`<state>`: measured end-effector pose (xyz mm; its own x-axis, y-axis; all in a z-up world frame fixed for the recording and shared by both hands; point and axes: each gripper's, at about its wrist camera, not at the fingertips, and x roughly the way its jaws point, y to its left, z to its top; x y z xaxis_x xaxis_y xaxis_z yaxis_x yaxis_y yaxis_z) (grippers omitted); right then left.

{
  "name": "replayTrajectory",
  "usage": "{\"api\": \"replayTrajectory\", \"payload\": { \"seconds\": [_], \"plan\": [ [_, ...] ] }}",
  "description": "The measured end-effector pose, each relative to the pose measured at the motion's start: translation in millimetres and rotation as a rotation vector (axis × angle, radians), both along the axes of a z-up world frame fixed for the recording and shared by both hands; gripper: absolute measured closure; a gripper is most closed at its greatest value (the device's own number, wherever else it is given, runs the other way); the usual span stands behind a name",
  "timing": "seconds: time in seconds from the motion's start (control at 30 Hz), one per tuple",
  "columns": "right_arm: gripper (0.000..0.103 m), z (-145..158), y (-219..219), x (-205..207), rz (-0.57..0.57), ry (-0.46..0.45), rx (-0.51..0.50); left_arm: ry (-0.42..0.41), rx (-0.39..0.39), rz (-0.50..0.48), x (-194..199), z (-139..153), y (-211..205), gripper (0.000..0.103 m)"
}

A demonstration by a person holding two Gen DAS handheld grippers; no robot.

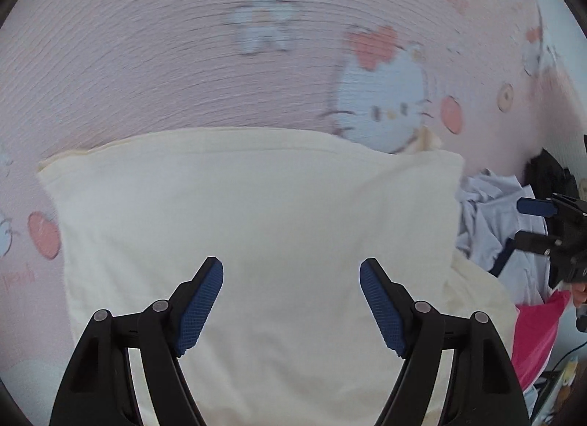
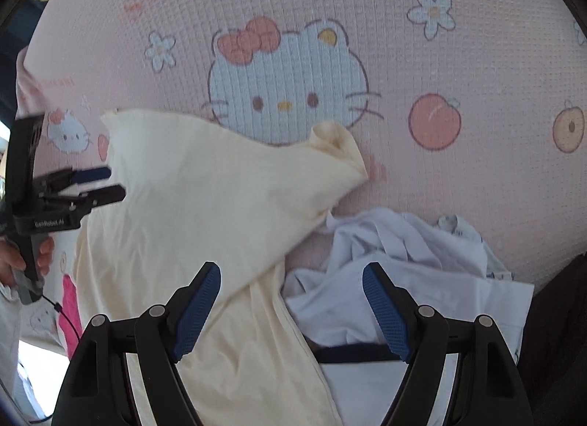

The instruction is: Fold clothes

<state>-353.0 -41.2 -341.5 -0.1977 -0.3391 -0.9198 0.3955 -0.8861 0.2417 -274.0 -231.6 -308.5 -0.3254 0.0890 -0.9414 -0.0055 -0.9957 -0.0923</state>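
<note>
The bed sheet (image 2: pixel 458 70) is pale pink with a fine grid weave, printed with white cartoon cat faces wearing coral-red bows, small white flowers with yellow centres, coral peaches, a yellow-orange fruit and coral lettering. The cream garment (image 1: pixel 256 213) is plain pale yellow, without any print. The crumpled shirt (image 2: pixel 403 279) is white to pale blue with a dark navy band. A magenta cloth (image 1: pixel 539 334) is solid bright pink. Both grippers are black with blue, cross-hatched pads (image 1: pixel 200 312).
</note>
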Motion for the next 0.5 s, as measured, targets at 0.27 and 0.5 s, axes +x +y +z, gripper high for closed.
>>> {"api": "replayTrajectory", "payload": {
  "seconds": [0.27,0.5],
  "plan": [
    [0.024,-16.1,19.8,24.8,0.016,0.024,0.013,-0.069,0.031,-0.108,-12.8,-18.8,71.1,0.027],
    [0.044,-37.7,9.8,37.2,0.071,0.024,0.003,-0.107,-0.052,-0.212,-7.1,-52.7,114.8,0.027]
  ]
}}
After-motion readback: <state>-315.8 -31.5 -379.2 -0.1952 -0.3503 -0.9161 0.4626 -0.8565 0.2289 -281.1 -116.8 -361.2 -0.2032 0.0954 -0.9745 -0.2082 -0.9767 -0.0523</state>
